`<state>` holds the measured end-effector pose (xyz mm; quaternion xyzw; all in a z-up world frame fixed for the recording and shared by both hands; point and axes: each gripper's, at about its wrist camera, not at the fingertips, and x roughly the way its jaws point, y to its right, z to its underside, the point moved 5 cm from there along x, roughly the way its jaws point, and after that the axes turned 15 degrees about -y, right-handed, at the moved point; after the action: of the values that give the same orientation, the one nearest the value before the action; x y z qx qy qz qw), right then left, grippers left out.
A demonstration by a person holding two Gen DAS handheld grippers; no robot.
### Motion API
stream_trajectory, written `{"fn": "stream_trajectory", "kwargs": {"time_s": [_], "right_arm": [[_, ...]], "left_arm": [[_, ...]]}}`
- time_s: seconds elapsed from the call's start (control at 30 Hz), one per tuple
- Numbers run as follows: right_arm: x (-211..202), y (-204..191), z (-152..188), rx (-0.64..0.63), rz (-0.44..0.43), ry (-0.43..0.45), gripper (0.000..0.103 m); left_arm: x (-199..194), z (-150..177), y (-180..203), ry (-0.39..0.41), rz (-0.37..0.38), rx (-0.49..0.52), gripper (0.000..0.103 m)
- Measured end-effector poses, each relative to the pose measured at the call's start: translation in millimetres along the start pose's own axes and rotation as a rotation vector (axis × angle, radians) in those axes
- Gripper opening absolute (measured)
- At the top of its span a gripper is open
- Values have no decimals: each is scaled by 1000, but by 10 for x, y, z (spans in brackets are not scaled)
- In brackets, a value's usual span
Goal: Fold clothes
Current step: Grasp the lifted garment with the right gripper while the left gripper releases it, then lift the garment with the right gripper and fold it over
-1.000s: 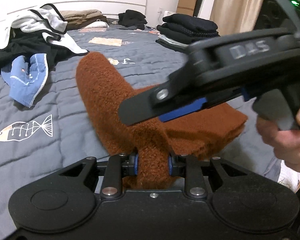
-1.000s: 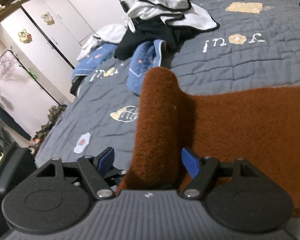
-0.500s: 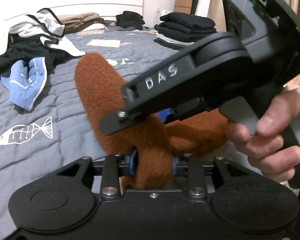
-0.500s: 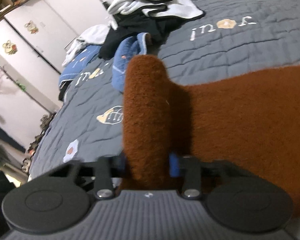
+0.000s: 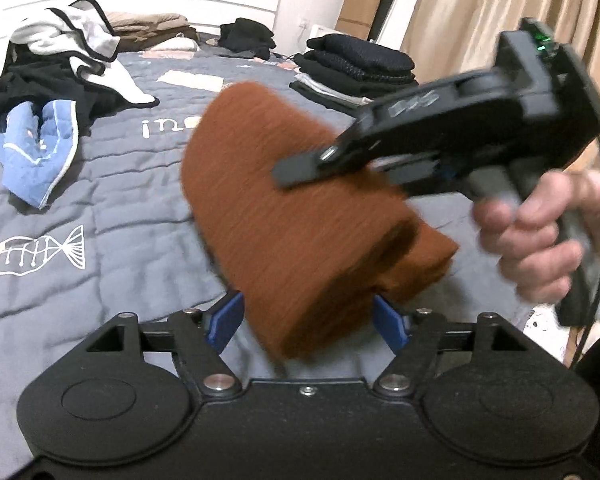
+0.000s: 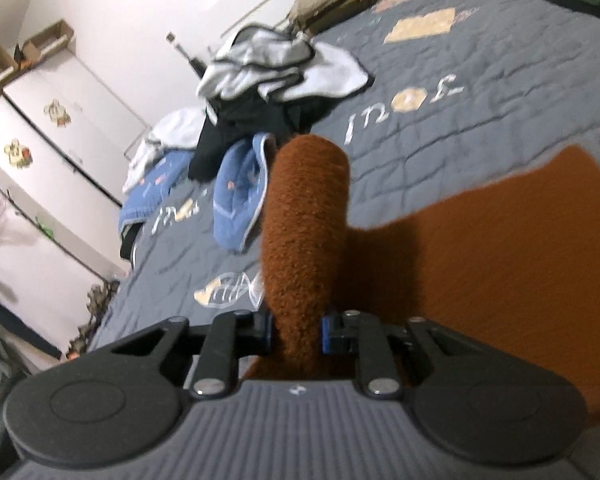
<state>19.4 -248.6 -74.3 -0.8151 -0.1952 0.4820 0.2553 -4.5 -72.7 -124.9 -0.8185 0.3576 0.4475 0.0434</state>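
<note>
A fuzzy rust-brown garment (image 5: 292, 220), folded into a thick bundle, hangs just above the grey quilt (image 5: 80, 272). My left gripper (image 5: 308, 316) is open, its blue pads (image 5: 228, 316) standing wide on either side of the bundle's near end. My right gripper (image 5: 308, 166), held by a hand (image 5: 540, 236), comes in from the right and clamps the bundle's upper fold. In the right wrist view that gripper (image 6: 296, 330) is shut on a rolled ridge of the brown garment (image 6: 304, 220), and the rest of the cloth spreads out to the right.
A heap of unfolded white and black clothes (image 5: 52, 60) and a blue garment (image 5: 40, 152) lie at the left of the bed. Folded dark stacks (image 5: 360, 64) and beige ones (image 5: 152, 28) sit near the headboard. Curtains (image 5: 480, 8) hang at the right, and a white wardrobe (image 6: 60, 128) stands beyond the bed.
My left gripper has opened and let go of the brown garment. My right gripper, open a second ago, has shut on the fold and lifted it.
</note>
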Motion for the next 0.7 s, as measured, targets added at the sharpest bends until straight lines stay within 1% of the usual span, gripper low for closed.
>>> {"fn": "stream_trajectory", "kwargs": {"time_s": [0.07,0.17,0.27,0.37,0.57,0.7], "right_arm": [[-130,79,-33,20,-4,26,20],[-239,219,-67,54,-7,49,20],[-241,309,-66,75,-4,47,20],[-209,334,-47,81,-8,36,20],[-253,272,-35,77,-37,44,20],[-342,236,-40,80,-59,71,20]], "left_arm": [[12,6,12,6,-11,3,74],[3,3,94,68,-38,16,76],[59,-45,243,126,-104,45,76],[138,-122,369,162,-169,78,76],[346,-209,637,191,-392,251,76],[294,-219,544,178,-496,276,76]]}}
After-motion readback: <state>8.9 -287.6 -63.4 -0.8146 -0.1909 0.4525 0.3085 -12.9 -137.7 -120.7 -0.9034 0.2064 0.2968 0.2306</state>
